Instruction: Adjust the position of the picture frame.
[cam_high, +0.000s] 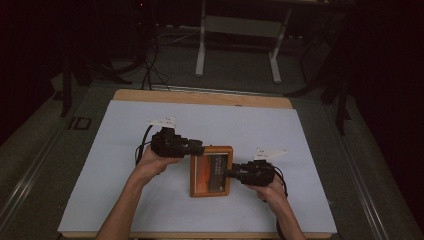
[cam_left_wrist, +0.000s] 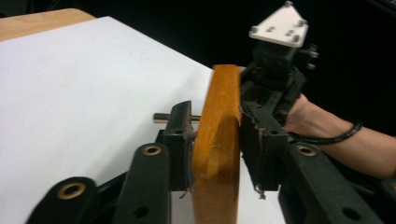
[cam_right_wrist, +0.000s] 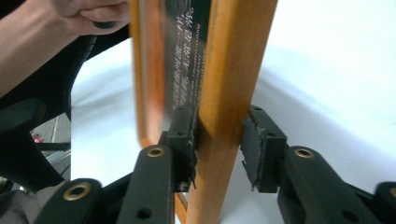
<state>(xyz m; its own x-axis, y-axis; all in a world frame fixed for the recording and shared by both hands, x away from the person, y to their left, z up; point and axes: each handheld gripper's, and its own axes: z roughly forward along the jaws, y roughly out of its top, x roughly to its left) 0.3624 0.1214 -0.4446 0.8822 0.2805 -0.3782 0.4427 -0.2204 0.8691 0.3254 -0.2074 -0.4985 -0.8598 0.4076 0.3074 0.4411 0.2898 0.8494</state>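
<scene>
Frame (cam_high: 211, 170): wooden, rigid, probably glazed and fragile; best held by its side rails.
Left gripper (cam_left_wrist: 215, 140): pinched the rail.
Right gripper (cam_right_wrist: 217, 144): one pad touched, the other stood apart.

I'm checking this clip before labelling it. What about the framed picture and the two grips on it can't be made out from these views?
- Wooden picture frame, high view: the print's lettering is too small and dim to read.
- Right gripper view: the lettering is blurred, seen edge-on with glare.
- Left hand-held gripper, left gripper view: the frame hides whether both pads press.
- Right hand-held gripper, right gripper view: one pad stands off the rail; whether the other presses cannot be told.
- Frame's back: hidden against the white mat.
</scene>
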